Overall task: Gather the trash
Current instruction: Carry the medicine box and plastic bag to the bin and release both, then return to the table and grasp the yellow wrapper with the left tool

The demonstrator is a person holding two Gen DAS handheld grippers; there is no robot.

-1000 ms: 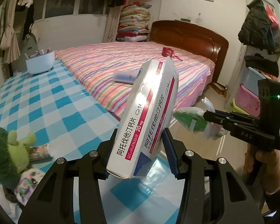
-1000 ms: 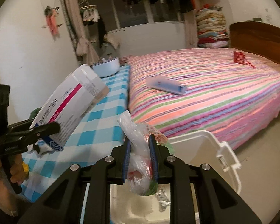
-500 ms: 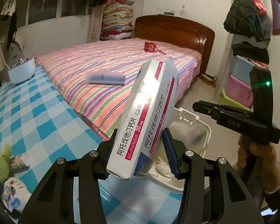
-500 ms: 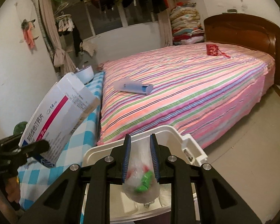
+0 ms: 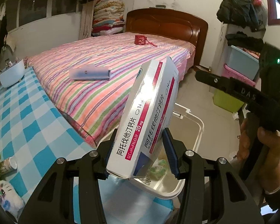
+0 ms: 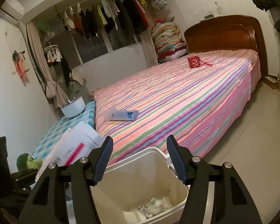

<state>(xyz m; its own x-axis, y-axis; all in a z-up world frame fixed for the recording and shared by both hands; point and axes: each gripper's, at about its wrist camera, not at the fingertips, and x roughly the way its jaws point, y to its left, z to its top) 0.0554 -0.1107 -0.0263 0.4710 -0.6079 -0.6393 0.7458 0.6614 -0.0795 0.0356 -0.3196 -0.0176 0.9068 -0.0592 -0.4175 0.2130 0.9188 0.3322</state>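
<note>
My left gripper (image 5: 138, 149) is shut on a white and magenta medicine box (image 5: 147, 115), held tilted over the near rim of the white trash bin (image 5: 197, 128). The same box (image 6: 74, 149) shows at the lower left of the right wrist view. My right gripper (image 6: 139, 160) hangs above the bin (image 6: 140, 169) with its jaws opening and nothing between them. A crumpled clear plastic bag (image 6: 158, 204) with green and white scraps lies on the bin's floor. The right gripper's body (image 5: 252, 93) and the hand holding it appear at the right of the left wrist view.
A bed with a pink striped sheet (image 6: 177, 100) lies behind the bin, with a blue case (image 6: 121, 114) and a red pouch (image 6: 194, 62) on it. A blue checked table (image 5: 24, 115) holds a white bowl (image 5: 11, 73), a paper cup (image 5: 8, 165) and plush toys (image 5: 7, 201).
The right gripper opened and let go of the plastic bag, which now lies in the bin. Both grippers moved over the bin; the left still holds the box.
</note>
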